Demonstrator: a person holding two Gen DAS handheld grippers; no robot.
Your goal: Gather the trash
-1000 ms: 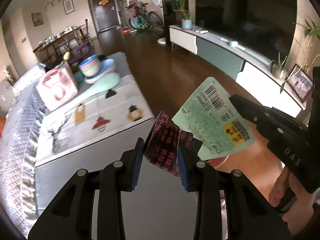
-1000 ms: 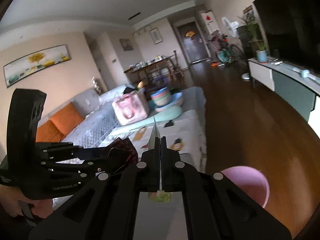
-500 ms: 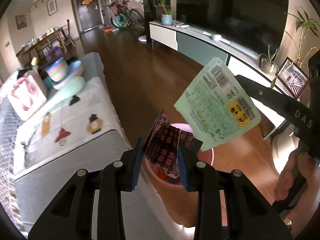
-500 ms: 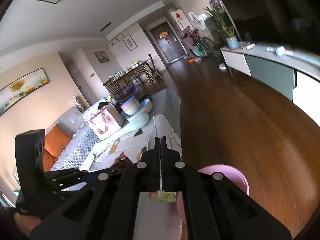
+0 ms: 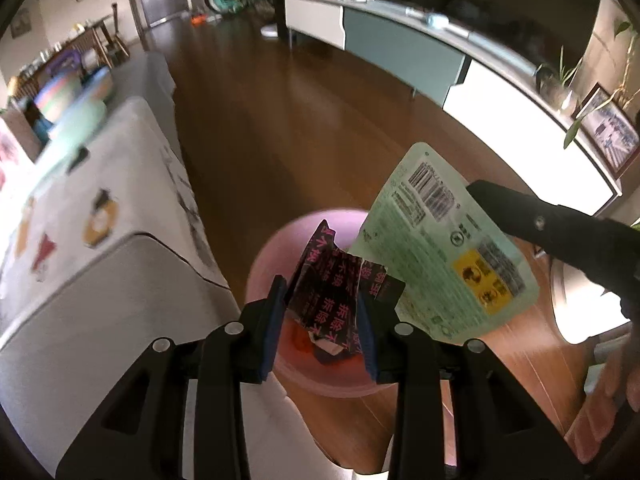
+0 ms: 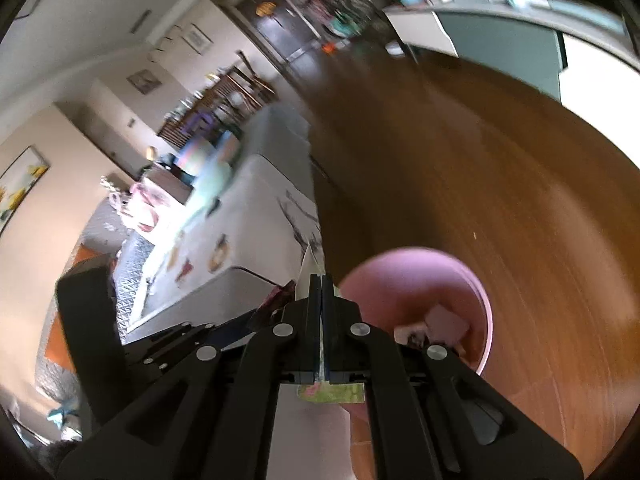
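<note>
My left gripper (image 5: 322,292) is shut on a crumpled black wrapper with pink lettering (image 5: 334,284), held right above a pink bin (image 5: 268,248) on the wooden floor. Some trash lies in the bin's bottom. To the right, the right gripper's dark arm (image 5: 560,232) holds a pale green packet with a barcode (image 5: 444,248) over the bin's right side. In the right wrist view my right gripper (image 6: 321,280) is shut flat on that green packet (image 6: 332,392), seen edge-on, with the pink bin (image 6: 476,280) just ahead and the left gripper's body (image 6: 92,320) at the left.
A low table under a white patterned cloth (image 5: 100,216) stands left of the bin, carrying stacked bowls (image 5: 60,96) at its far end. A long TV cabinet (image 5: 400,48) runs along the right wall. Wooden floor (image 5: 280,120) lies between. A hand (image 5: 616,408) grips the right tool.
Both grippers swung right, away from the table, and tilted down. The pink bin has come into full view directly beneath the two held wrappers.
</note>
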